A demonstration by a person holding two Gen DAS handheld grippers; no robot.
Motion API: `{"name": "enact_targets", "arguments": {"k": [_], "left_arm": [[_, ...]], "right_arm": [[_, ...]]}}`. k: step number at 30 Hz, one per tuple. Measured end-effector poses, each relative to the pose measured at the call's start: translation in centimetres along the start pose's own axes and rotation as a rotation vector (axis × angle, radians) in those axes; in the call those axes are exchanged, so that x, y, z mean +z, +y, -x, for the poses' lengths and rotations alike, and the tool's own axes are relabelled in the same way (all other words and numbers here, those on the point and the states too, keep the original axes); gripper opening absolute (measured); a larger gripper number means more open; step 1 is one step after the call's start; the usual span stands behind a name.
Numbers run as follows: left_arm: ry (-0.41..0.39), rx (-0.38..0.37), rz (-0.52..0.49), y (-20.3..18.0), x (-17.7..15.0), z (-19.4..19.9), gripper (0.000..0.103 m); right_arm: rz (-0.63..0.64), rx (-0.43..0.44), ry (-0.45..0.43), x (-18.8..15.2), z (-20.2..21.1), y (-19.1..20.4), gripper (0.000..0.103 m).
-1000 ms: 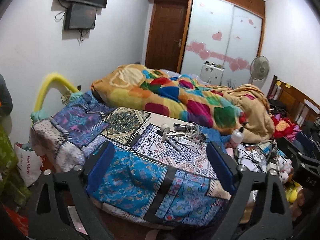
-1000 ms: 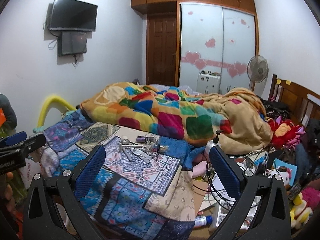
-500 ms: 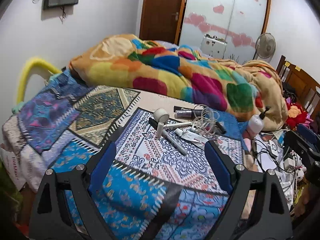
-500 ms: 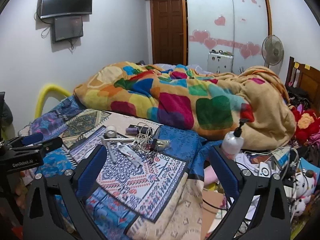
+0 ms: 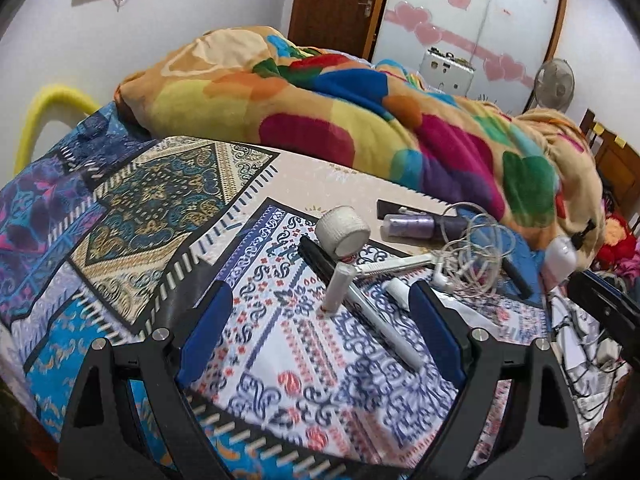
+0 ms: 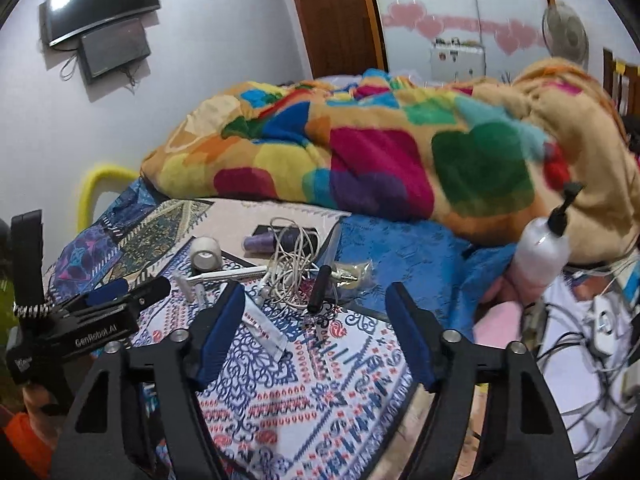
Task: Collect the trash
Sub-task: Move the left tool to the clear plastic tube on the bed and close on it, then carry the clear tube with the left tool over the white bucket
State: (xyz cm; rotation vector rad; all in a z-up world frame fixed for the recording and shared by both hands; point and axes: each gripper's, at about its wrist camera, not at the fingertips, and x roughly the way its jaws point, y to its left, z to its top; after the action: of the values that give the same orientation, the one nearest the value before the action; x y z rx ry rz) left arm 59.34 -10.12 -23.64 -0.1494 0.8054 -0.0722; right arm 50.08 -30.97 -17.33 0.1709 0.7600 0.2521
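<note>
Small clutter lies on the patterned bedspread (image 5: 280,360): a white tape roll (image 5: 342,232), a black and white pen (image 5: 360,300), a short white tube (image 5: 338,290), a razor (image 5: 384,266), tangled white earphone cable (image 5: 472,256) and a purple tube (image 5: 408,224). My left gripper (image 5: 320,320) hovers open just short of the pen and short tube. In the right wrist view I see the cable (image 6: 288,264), a black pen (image 6: 320,288), a clear wrapper (image 6: 352,274) and a flat white tube (image 6: 264,328). The right gripper (image 6: 316,320) is above them, its jaws closing, the pads pressing on nothing.
A crumpled multicoloured blanket (image 5: 360,120) fills the far half of the bed. A white pump bottle (image 6: 540,248) leans at the bed's right edge above cables and chargers (image 6: 600,320). My left gripper (image 6: 132,288) shows at the left of the right wrist view.
Both grippers have come down and forward toward the clutter on the bedspread, which now looms larger. The right gripper's jaws have narrowed; the left's are as wide as before.
</note>
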Motion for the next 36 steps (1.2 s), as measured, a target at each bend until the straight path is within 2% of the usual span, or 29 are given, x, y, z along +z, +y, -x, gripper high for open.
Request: {"name": "enact_targets", "arguments": {"k": [1, 3, 6, 8, 10, 15, 17, 19, 23, 27, 36], "left_arm": [[0.003, -0.001, -0.008, -0.1, 0.1, -0.4, 0.085], [0.017, -0.003, -0.024, -0.2, 0.2, -1.4, 0.077], [0.038, -0.024, -0.025, -0.1, 0.3, -2.6, 0.066], [0.061, -0.04, -0.021, 0.1, 0.5, -3.6, 0.051], [0.082, -0.051, -0.019, 0.3, 0.5, -4.3, 0.044], [0.069, -0.066, -0.03, 0.0, 0.4, -4.3, 0.034], [0.064, -0.076, -0.039, -0.2, 0.3, -4.2, 0.024], [0.063, -0.097, -0.046, -0.5, 0.2, -4.0, 0.013], [0.053, -0.08, -0.067, -1.1, 0.2, -3.4, 0.012], [0.039, -0.097, -0.061, -1.2, 0.5, -2.0, 0.012], [-0.005, -0.098, -0.075, -1.5, 1.1, 3.4, 0.012]], "right_arm": [[-0.022, 0.016, 0.029, 0.1, -1.0, -0.4, 0.051], [-0.045, 0.029, 0.059, 0.1, -2.4, -0.8, 0.043], [-0.068, 0.045, 0.083, 0.1, -3.7, -1.1, 0.036], [-0.07, 0.053, 0.091, 0.1, -4.3, -1.1, 0.032], [-0.076, 0.051, 0.094, 0.2, -4.8, -1.2, 0.029], [-0.096, 0.039, 0.104, 0.2, -5.5, -1.6, 0.016], [-0.107, 0.039, 0.117, 0.1, -5.9, -1.8, 0.01], [-0.129, 0.052, 0.117, 0.0, -5.9, -2.2, 0.01], [-0.113, 0.026, 0.09, 0.1, -4.9, -2.2, 0.01], [-0.079, 0.014, 0.065, 0.4, -3.5, -1.8, 0.01], [-0.018, 0.009, 0.013, 1.6, 0.7, -0.1, 0.01]]}}
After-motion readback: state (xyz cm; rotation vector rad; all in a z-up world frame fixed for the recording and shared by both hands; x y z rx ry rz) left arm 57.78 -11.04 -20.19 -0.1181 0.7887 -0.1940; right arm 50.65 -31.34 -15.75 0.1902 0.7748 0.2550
